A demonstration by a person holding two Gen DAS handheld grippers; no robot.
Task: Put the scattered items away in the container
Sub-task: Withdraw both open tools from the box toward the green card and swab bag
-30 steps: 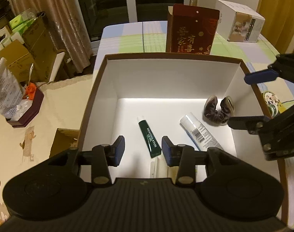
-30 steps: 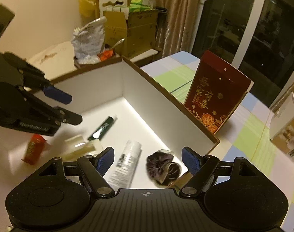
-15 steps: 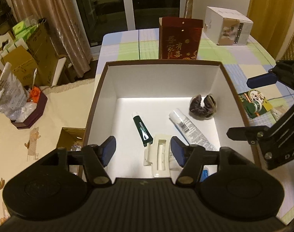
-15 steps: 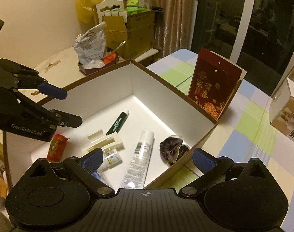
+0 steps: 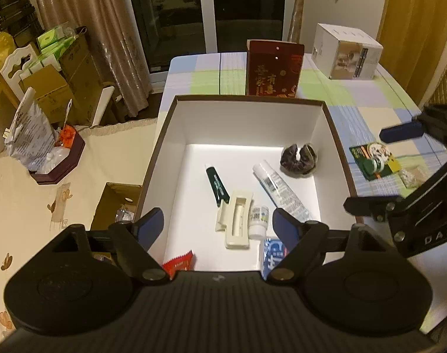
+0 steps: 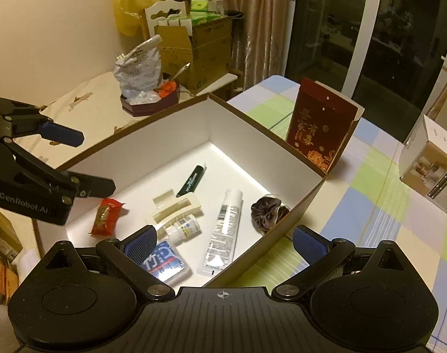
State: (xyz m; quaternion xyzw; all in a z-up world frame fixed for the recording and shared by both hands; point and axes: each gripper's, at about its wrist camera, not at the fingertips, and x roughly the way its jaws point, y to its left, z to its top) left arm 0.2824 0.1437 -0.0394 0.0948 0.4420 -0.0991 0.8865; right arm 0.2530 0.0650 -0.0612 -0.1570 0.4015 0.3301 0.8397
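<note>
left gripper (image 5: 219, 225): jaws wide, empty, above near edge of box (image 5: 241, 100) | right gripper (image 6: 224, 239): jaws wide, empty | green tube (image 5: 217, 186), white tube (image 5: 282, 191), hair clip (image 5: 236, 220) lie inside box

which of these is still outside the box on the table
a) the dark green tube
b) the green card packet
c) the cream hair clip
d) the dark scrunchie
b: the green card packet lies on the checked tablecloth to the right of the box, while the dark green tube, cream hair clip and dark scrunchie all lie on the box floor.
</note>
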